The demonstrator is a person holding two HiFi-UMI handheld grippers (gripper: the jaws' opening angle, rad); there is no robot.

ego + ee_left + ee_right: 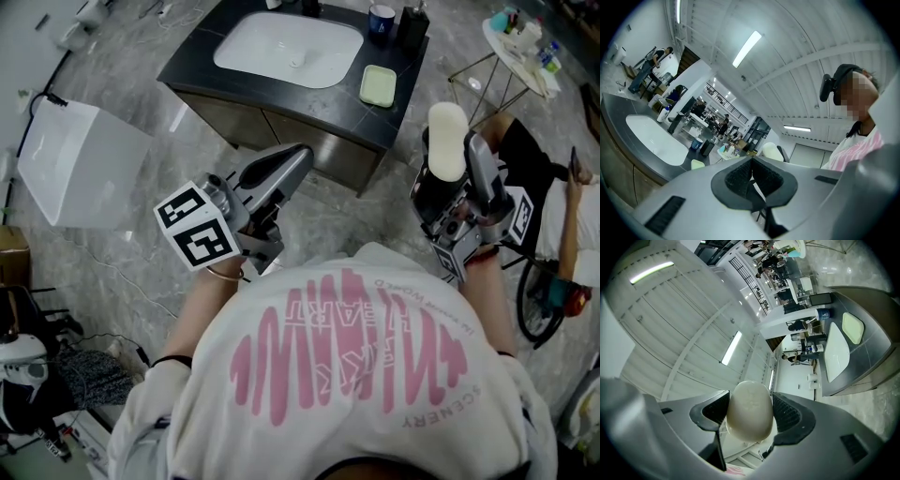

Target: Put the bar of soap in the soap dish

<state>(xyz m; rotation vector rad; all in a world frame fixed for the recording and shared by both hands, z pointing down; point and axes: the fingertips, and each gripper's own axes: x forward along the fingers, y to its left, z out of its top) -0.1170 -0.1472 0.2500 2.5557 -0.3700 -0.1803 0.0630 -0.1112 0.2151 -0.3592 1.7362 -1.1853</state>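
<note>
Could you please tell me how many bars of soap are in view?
1 bar of soap, clamped in the right gripper; the soap dish looks empty.

The cream oval bar of soap (447, 141) sits pinched between the jaws of the right gripper (750, 414), well apart from the pale green rectangular soap dish (378, 85) lying on the dark countertop (195, 64).

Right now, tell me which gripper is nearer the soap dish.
Right. The right gripper, holding the bar of soap, is just right of the soap dish; the left gripper sits farther to its left.
</note>
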